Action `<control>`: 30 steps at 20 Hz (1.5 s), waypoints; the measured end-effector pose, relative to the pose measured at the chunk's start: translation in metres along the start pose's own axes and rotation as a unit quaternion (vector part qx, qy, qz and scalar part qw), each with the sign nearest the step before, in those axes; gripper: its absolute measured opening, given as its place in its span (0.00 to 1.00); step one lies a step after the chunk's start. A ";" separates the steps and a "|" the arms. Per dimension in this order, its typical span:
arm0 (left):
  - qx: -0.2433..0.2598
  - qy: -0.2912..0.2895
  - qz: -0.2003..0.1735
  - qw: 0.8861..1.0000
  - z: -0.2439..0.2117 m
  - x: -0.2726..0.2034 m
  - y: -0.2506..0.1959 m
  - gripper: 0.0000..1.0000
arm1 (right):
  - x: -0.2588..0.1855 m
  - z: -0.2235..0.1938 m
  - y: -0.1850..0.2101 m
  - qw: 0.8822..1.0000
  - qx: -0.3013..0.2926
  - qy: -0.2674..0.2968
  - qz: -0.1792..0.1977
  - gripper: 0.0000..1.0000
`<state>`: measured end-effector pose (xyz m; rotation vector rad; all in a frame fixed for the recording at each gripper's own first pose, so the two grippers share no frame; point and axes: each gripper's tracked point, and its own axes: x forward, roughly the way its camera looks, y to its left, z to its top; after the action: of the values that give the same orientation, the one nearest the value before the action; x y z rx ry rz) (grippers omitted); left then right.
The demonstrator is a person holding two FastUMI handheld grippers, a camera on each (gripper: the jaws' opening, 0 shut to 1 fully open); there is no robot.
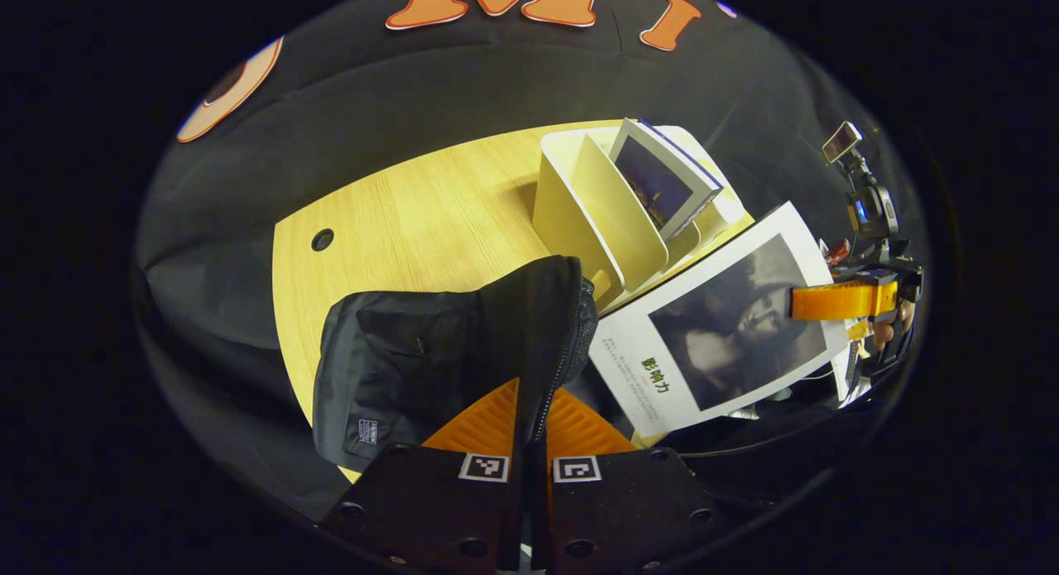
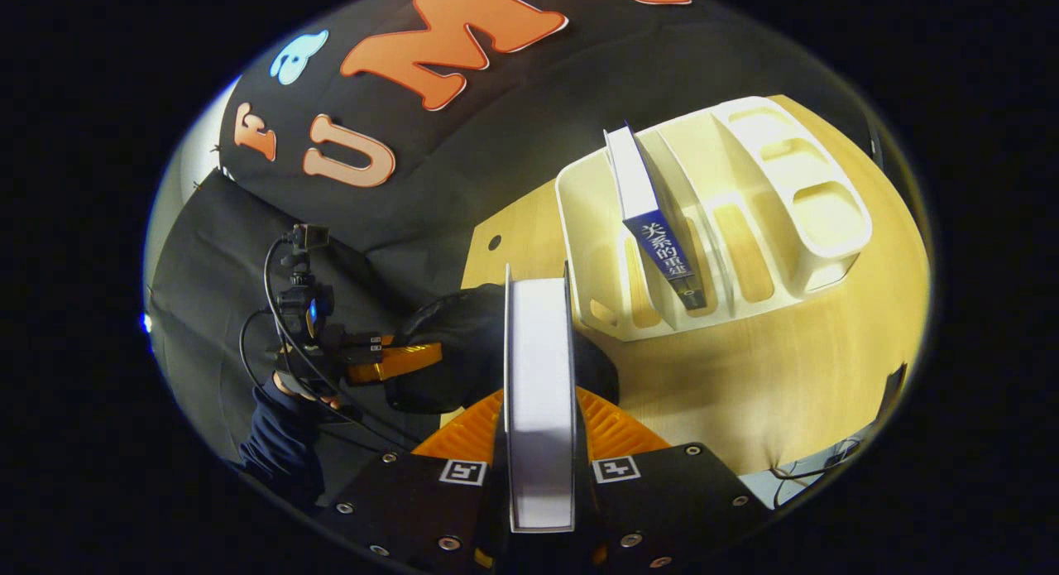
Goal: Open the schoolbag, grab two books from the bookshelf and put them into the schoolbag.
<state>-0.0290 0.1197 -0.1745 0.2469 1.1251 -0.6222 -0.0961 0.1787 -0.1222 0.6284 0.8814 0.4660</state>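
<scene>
in the left gripper view we see the left tool (image 1: 529, 430) clamped on the upright edge of the black schoolbag (image 1: 430, 352), which stands on the wooden table (image 1: 414, 211). in the right gripper view the right tool (image 2: 539, 430) is clamped on a white book (image 2: 539, 376), held edge-on above the schoolbag. beyond, the cream bookshelf (image 2: 745, 203) holds a second book (image 2: 654, 227), leaning in a slot, well apart from both tools.
</scene>
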 end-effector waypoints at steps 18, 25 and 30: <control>-0.035 -0.035 -0.030 0.998 0.000 0.001 0.001 0.06 | 0.123 -0.037 0.018 0.988 0.125 -0.061 0.066 0.32; -0.049 -0.045 -0.045 0.997 0.003 0.002 -0.002 0.06 | 0.168 -0.053 0.031 0.983 0.146 -0.077 0.077 0.32; -0.042 -0.045 -0.051 0.997 0.007 0.004 -0.005 0.06 | 0.194 -0.049 0.037 0.980 0.154 -0.094 0.081 0.31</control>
<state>-0.0255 0.1112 -0.1750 0.0878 1.0794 -0.6685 -0.0326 0.3395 -0.2291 1.0183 0.7307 0.4105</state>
